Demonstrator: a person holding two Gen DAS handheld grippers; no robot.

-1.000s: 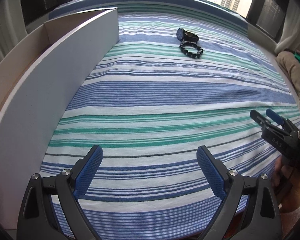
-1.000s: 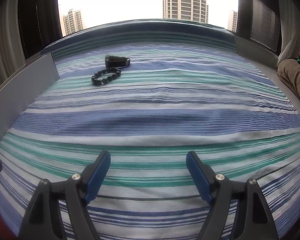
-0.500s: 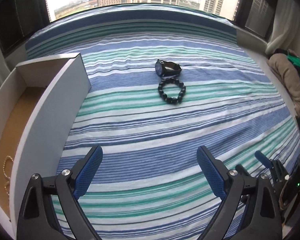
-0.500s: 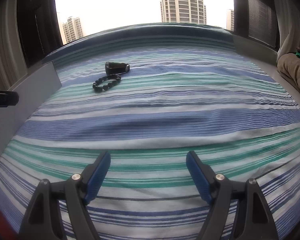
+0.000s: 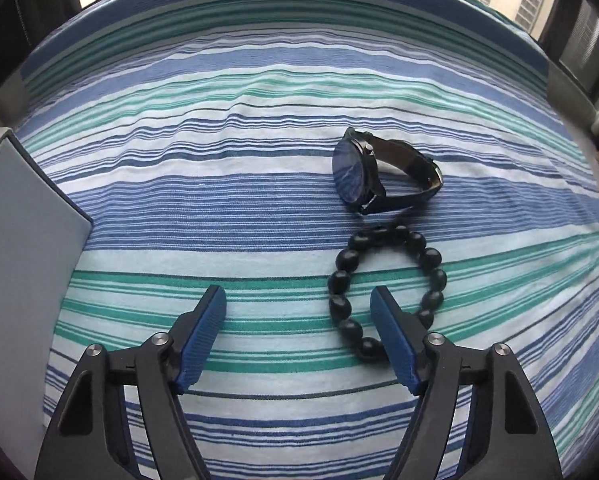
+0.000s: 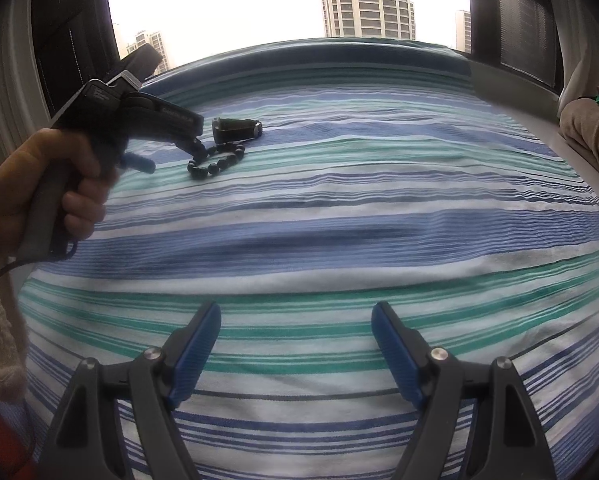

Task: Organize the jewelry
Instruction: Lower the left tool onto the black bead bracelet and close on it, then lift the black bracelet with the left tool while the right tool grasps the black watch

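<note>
Left gripper (image 5: 298,312) is narrowing its jaws beside the bead bracelet (image 5: 387,292), holding nothing, lining up to grab; right gripper (image 6: 296,330) is waiting wide, empty.

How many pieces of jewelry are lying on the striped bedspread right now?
2. A black bead bracelet lies by the left gripper's right finger; a dark watch sits just beyond it, apparently touching. The box interior is out of view, so more may be hidden.

Overcast window backlight, blown-out sky, fisheye edge warping, slight motion blur
</note>
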